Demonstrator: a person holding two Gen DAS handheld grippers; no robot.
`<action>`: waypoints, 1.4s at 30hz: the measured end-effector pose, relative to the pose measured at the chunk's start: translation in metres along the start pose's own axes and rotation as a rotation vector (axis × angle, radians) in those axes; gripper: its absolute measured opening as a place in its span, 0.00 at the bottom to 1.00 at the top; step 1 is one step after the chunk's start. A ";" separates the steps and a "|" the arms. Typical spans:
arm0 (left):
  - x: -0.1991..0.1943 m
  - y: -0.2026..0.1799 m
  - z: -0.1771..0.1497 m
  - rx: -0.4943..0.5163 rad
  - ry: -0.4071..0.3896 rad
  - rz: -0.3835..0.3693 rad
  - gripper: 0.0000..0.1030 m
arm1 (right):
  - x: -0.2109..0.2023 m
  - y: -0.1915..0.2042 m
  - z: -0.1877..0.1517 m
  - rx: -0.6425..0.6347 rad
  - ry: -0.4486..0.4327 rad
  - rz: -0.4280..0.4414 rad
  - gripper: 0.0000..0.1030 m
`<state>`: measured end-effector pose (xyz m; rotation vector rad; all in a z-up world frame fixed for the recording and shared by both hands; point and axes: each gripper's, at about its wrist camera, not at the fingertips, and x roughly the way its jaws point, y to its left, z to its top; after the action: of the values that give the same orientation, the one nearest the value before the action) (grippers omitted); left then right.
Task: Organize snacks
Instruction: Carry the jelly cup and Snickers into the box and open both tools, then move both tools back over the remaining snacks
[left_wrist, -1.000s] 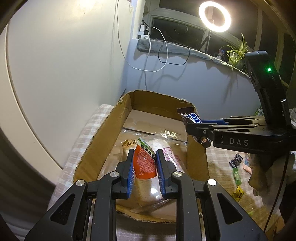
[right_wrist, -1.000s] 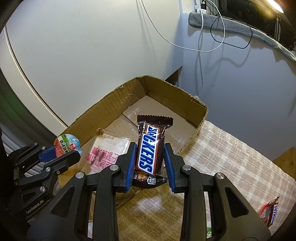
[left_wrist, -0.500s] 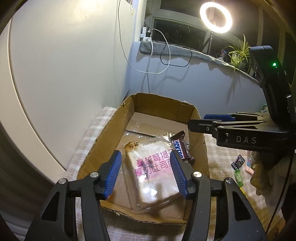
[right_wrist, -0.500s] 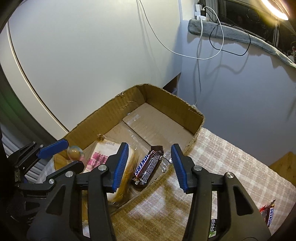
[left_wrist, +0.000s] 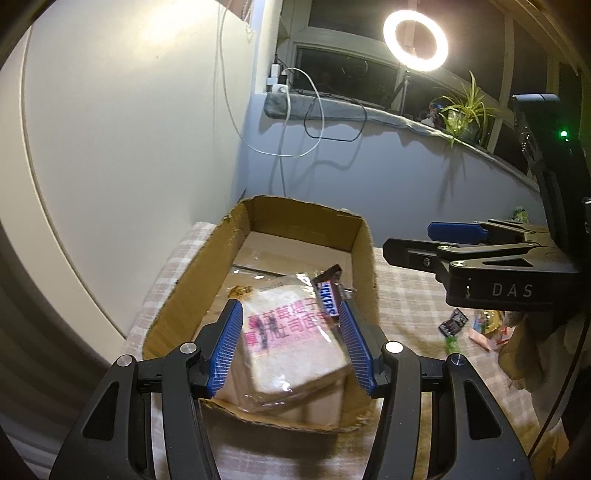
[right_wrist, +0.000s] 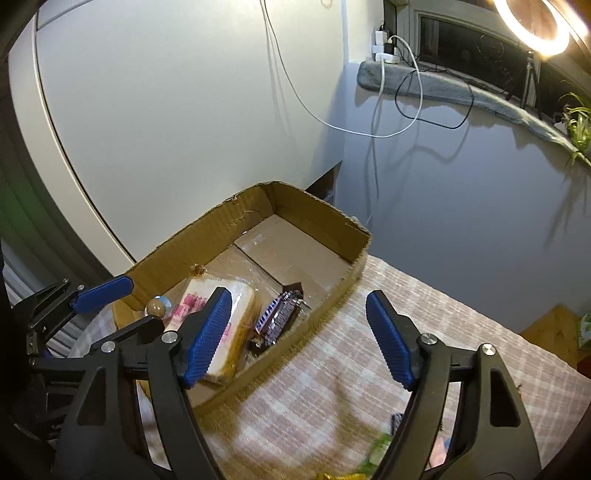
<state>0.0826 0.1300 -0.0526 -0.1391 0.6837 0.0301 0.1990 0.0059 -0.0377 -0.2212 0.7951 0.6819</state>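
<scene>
**Both grippers empty above the snack box**

Right gripper hangs with its blue-padded jaws spread wide, having just been opening, and nothing sits between them; below lie the box's near wall and the checked cloth. The left gripper stands at a middling gap, its pads clear of any load, though the bread packet shows through the gap from above.

Inside the shallow brown cardboard box the clear-wrapped white bread slice with pink lettering lies flat at the near end, and the dark brown Snickers bar rests just beside it, leaning against its edge. A small round-capped snack sits at the box's near corner.

More small wrapped snacks lie loose on the checked-cloth bench, well apart from the box.

Risk, as I judge it: the low box wall stands close under both grippers, so a careless swing toward the loose snacks could snag the rim and shift the box.
</scene>
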 end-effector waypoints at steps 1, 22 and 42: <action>-0.001 -0.003 0.000 0.005 0.000 -0.003 0.52 | -0.004 -0.001 -0.002 -0.001 -0.001 -0.005 0.78; 0.002 -0.097 -0.034 0.147 0.106 -0.236 0.52 | -0.102 -0.106 -0.108 0.172 0.026 -0.091 0.85; 0.045 -0.158 -0.066 0.380 0.301 -0.339 0.42 | -0.095 -0.145 -0.191 0.259 0.190 -0.108 0.76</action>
<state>0.0874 -0.0366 -0.1128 0.1105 0.9454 -0.4525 0.1322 -0.2325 -0.1102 -0.0931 1.0367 0.4541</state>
